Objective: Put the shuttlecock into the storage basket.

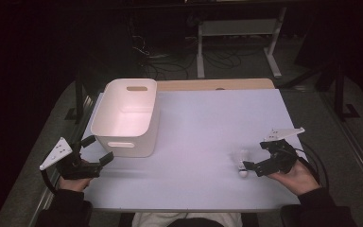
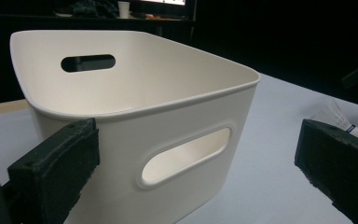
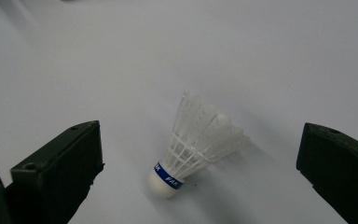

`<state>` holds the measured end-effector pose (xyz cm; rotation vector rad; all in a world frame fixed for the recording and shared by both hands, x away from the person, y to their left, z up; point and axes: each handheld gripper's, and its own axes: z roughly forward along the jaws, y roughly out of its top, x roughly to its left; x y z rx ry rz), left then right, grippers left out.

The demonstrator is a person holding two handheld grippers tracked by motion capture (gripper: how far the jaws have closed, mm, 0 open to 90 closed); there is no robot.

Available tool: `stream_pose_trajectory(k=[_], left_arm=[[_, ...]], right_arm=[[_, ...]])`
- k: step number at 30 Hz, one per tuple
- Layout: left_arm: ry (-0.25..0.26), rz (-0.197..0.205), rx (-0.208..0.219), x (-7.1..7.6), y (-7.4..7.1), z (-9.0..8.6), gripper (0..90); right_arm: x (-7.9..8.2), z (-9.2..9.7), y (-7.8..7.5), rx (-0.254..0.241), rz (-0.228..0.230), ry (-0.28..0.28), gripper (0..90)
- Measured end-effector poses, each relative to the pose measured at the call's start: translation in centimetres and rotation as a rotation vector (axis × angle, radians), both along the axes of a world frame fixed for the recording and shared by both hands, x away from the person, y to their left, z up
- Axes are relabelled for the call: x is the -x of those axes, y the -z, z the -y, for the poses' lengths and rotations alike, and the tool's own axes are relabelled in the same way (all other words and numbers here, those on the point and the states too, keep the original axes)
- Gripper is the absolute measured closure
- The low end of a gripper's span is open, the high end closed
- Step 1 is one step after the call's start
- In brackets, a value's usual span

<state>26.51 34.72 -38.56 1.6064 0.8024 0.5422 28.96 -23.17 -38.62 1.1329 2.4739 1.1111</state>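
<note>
Your right gripper (image 1: 253,163) spreads its jaws wide around the shuttlecock (image 3: 193,142) to grasp it; your left gripper (image 1: 97,152), jaws also wide, waits by the bin (image 1: 126,116).

A pale table (image 1: 203,123) carries a white bin (image 1: 127,118) and a shuttlecock (image 1: 242,165).

The white bin (image 2: 135,116) is cut off at the bottom edge in the left gripper view; shuttlecock (image 2: 342,119) partly hidden behind a jaw.
</note>
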Motion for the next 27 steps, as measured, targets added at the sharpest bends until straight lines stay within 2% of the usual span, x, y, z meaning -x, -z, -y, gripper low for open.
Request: stream_pose_trajectory(k=[12,14,15,20,21,23,27], left_arm=[[0.001,0.003,0.001,0.0,0.0,0.0,0.0],[0.001,0.003,0.002,0.0,0.0,0.0,0.0],[0.001,0.004,0.001,0.1,0.0,0.0,0.0],[0.003,0.006,0.001,0.1,0.0,0.0,0.0],[0.003,0.006,0.001,0.1,0.0,0.0,0.0],[0.002,0.007,0.002,0.1,0.0,0.0,0.0],[0.003,0.007,0.002,0.1,0.0,0.0,0.0]], right_arm=[[-0.9,-0.3,0.4,0.061,-0.132,-0.022,0.0],[-1.1,-0.5,0.7,0.072,-0.160,-0.017,0.0],[-1.1,-0.5,0.7,0.072,-0.160,-0.017,0.0],[-1.4,-0.9,1.2,0.099,-0.232,-0.005,0.0],[-1.4,-0.9,1.2,0.099,-0.232,-0.005,0.0],[-1.6,-1.1,1.4,0.105,-0.267,0.008,0.0],[-1.8,-1.2,1.6,0.108,-0.301,0.021,0.0]])
